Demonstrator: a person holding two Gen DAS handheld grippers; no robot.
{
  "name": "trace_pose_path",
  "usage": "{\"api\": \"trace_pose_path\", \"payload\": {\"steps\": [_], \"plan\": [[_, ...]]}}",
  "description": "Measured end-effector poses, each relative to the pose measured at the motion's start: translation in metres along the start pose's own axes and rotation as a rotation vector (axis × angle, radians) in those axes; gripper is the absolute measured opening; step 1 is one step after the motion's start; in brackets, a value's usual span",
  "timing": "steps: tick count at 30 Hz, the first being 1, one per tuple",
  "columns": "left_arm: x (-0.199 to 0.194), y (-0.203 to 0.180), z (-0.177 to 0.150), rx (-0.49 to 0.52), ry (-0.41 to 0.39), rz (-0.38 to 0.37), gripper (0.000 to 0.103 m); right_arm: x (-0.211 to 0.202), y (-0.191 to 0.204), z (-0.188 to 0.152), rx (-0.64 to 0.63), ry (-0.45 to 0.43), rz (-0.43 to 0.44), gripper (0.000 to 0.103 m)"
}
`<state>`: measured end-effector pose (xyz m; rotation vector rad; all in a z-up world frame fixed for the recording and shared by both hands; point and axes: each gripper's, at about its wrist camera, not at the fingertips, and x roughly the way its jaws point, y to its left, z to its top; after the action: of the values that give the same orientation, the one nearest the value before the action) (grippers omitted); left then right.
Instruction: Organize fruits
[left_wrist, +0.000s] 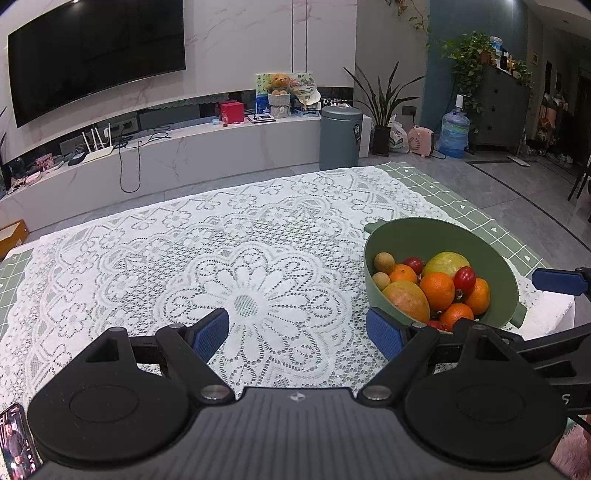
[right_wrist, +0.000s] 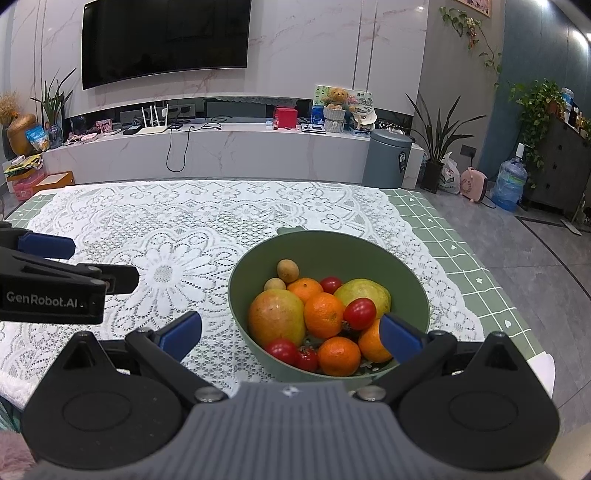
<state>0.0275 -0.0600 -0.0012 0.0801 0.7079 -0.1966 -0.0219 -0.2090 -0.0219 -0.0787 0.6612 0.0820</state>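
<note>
Both sets of tongs stand wide apart, holding nothing. Left tongs (left_wrist: 297, 330) hang over bare lace cloth (left_wrist: 207, 258); green bowl (left_wrist: 495, 258) of fruit sits at 2 o'clock, beside the right finger. Right tongs (right_wrist: 291, 332) straddle the bowl's near rim at 12 o'clock. Only the right view shows mangoes (right_wrist: 275, 317), oranges (right_wrist: 324, 314) and tomatoes (right_wrist: 360, 313) fully.
</note>
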Motion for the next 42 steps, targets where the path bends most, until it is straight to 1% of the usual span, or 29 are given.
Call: {"api": "trace_pose_path", "payload": {"steps": [42], "plan": [[-0.0004,0.0023,-0.0008,-0.023,0.003,0.008,0.098,0.0096,0.0008,-0.0013,0.001,0.056,0.007,0.099]]}}
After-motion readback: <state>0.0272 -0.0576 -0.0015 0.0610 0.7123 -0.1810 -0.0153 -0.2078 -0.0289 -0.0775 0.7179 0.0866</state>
